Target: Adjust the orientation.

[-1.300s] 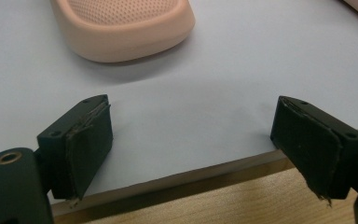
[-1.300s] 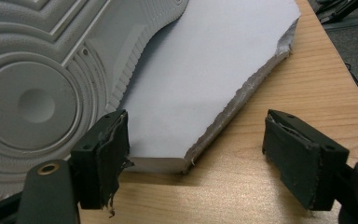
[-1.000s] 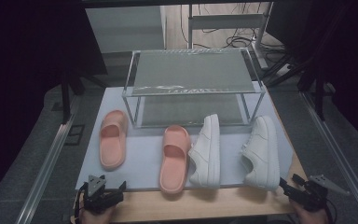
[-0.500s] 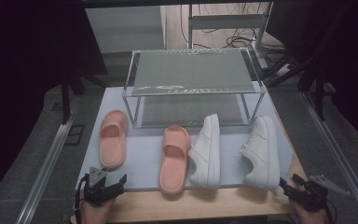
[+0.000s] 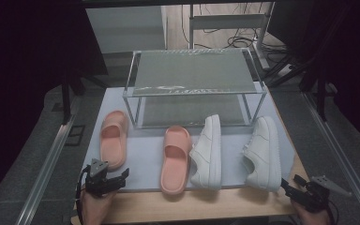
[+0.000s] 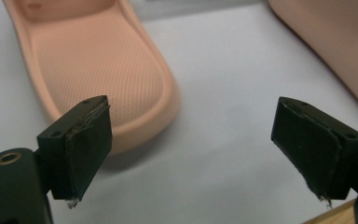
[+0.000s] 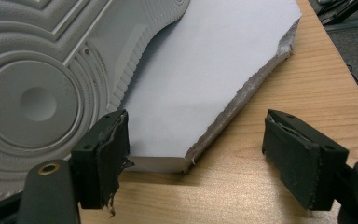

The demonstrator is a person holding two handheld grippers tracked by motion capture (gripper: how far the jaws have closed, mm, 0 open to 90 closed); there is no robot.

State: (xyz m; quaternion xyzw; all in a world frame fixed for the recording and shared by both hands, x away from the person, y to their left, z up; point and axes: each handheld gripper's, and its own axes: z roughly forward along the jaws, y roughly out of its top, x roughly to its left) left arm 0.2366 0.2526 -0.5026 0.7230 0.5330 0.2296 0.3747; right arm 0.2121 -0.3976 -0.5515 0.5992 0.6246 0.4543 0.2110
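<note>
Lying on the grey mat (image 5: 140, 159) atop the tabletop (image 5: 225, 208): left pink slipper (image 5: 113, 138), just beyond the left gripper (image 5: 122, 176). Jaws just opening further, standing released, nothing between. Hovering at the mat's near right corner beside the right white sneaker (image 5: 263, 153): right gripper (image 5: 288, 186), jaws spread, grasping nothing.

Right gripper (image 7: 193, 161) hovers low over the wooden table (image 7: 279, 116), its two black jaws standing wide apart with nothing between them. Just ahead of the left jaw lies the cut corner of a pale foam board (image 7: 209, 70), its ragged edge running up and away to the right. On that board, at upper left, a white sneaker (image 7: 42, 79) shows its ringed, grooved sole.
</note>
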